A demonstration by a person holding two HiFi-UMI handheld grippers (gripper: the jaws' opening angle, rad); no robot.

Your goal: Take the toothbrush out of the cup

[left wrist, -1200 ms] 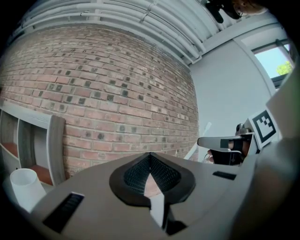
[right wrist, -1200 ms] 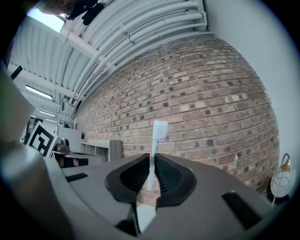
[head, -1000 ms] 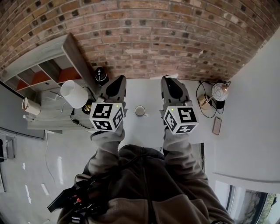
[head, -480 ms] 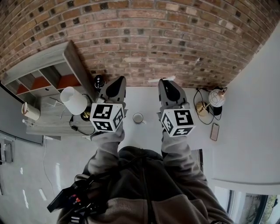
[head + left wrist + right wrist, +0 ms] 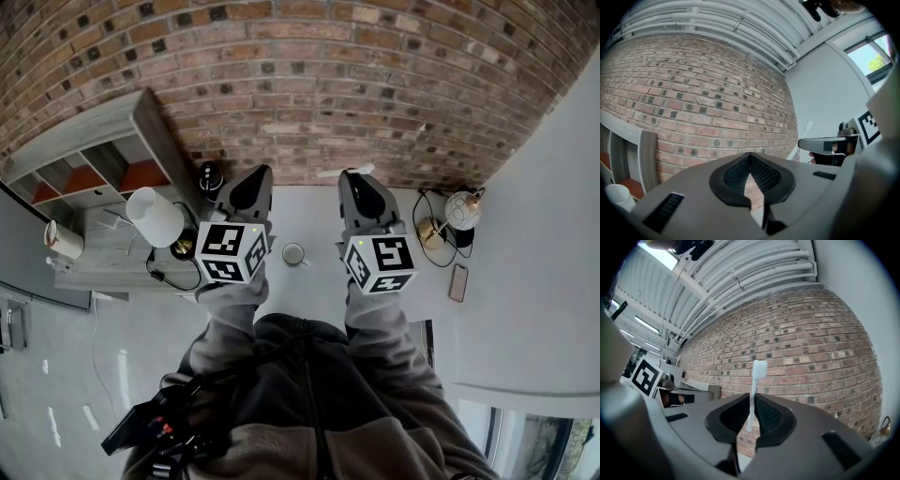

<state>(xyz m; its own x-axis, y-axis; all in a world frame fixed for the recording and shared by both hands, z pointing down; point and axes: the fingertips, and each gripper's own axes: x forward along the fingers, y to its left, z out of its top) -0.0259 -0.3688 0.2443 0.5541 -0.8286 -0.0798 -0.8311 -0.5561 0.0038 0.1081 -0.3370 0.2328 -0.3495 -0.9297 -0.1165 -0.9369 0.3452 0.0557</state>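
Observation:
A white cup (image 5: 294, 253) stands on the white table (image 5: 309, 211), between my two grippers and close to me. My right gripper (image 5: 359, 181) is shut on the white toothbrush (image 5: 345, 172), which pokes out past the jaw tips toward the brick wall, clear of the cup. In the right gripper view (image 5: 749, 416) the toothbrush (image 5: 758, 370) stands upright between the pads, bristle head on top. My left gripper (image 5: 253, 180) is shut with nothing in it (image 5: 750, 165). From the left gripper view the toothbrush (image 5: 802, 139) shows at the right.
A brick wall (image 5: 309, 84) runs behind the table. At the left are a shelf unit (image 5: 89, 155), a white-shaded lamp (image 5: 156, 217) and a dark bottle-like object (image 5: 210, 176). At the right lie a round lamp with cable (image 5: 462, 210) and a phone (image 5: 457, 281).
Both grippers and the cup sit slightly lower and further left in the head view. The right gripper keeps its hold on the toothbrush; the left stays shut and empty.

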